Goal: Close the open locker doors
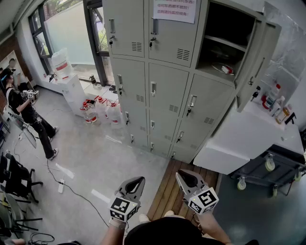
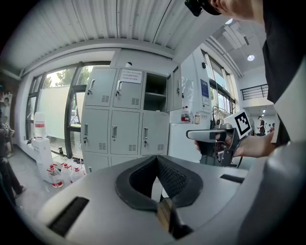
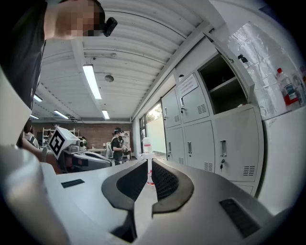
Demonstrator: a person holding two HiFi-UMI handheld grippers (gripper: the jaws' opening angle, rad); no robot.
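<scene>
Room: pale grey floor, with tall windows at the upper left of the head view; a person [image 1: 24,107] stands by the left edge.
Open locker door [image 1: 262,57]: upper right of the head view, on the top right compartment, swung out to the right.
Open compartment [image 1: 224,33]: dark inside, with one shelf; a small red-and-white item [image 1: 225,69] lies below the shelf.
Lockers [image 1: 162,91]: grey bank across the upper middle; every other door in view is shut.
Notice [image 1: 174,9]: white printed sheet on a top door, left of the open compartment.
White cabinet [image 1: 239,139]: just beside the lockers' right end, under the open door; bottles [image 1: 276,98] stand on its top.
Water jugs [image 1: 98,111]: on the floor at the lockers' left end.
Wooden platform [image 1: 167,191]: on the floor in front of the lockers.
Left gripper [image 1: 134,183]: lower middle, well apart from the lockers; jaw tips meet, nothing between them.
Right gripper [image 1: 186,179]: just beside the left one; jaws together with only a thin slit, nothing held.
</scene>
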